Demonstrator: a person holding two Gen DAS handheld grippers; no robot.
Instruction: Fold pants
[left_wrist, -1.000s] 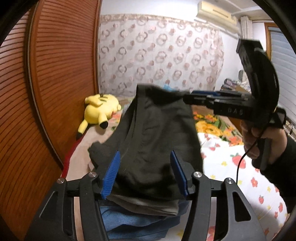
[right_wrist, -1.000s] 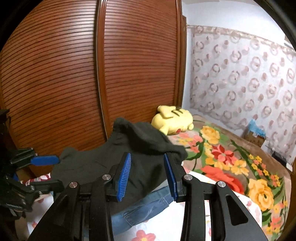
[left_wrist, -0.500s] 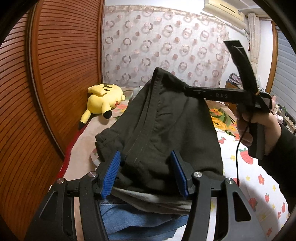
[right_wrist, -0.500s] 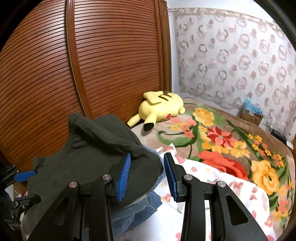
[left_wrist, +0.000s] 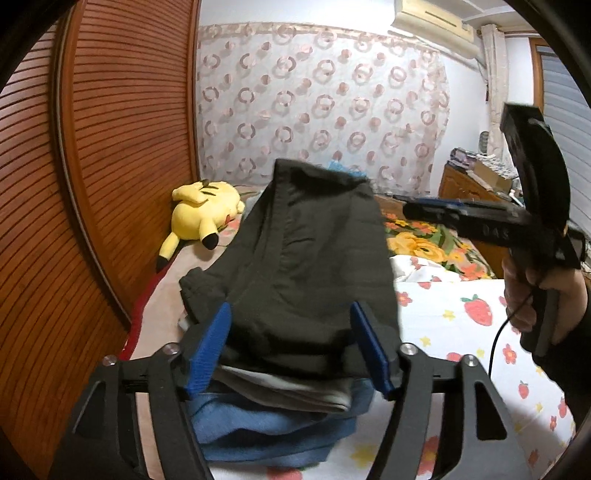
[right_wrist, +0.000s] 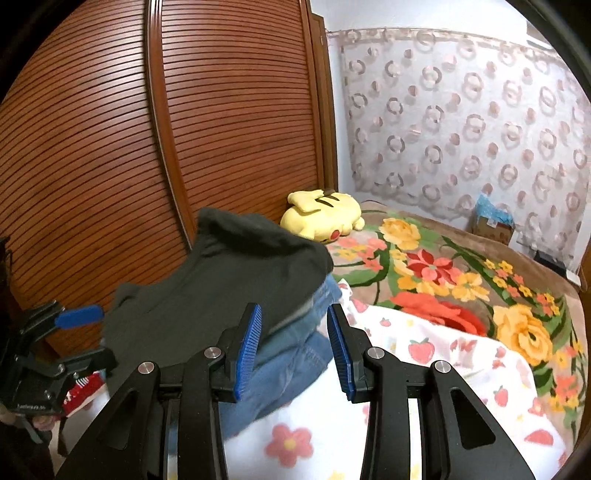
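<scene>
Two cameras look at one bed. On the left stands a brown wooden door (left_wrist: 110, 166) with thin ridges across it. Next to it a soft yellow plush toy (left_wrist: 203, 210) lies on its side. The dark pants (left_wrist: 314, 266) sit in a bumpy heap on top of a pile of clothes, over a grey layer and blue jeans (left_wrist: 273, 432).

From the left camera, the left gripper (left_wrist: 291, 347) has flat blue pads with little ridges. Its jaws are opening, with the near edge of the pants between them, and the pads do not press on the cloth. This view also shows the right gripper (left_wrist: 413, 208) from the side, black and hard, held by a hand (left_wrist: 535, 295) in a dark sleeve. Its tip is just beside the far top edge of the pants and not touching it.

From the right camera, the right gripper's jaws stand partly apart with no cloth pinched; jeans and white sheet show in the gap. Only here can you see the big red and yellow flowers on the fuzzy blanket (right_wrist: 461, 288). The white sheet (right_wrist: 424, 369) has strawberries. A curtain (right_wrist: 461, 122) with rings hangs behind.
</scene>
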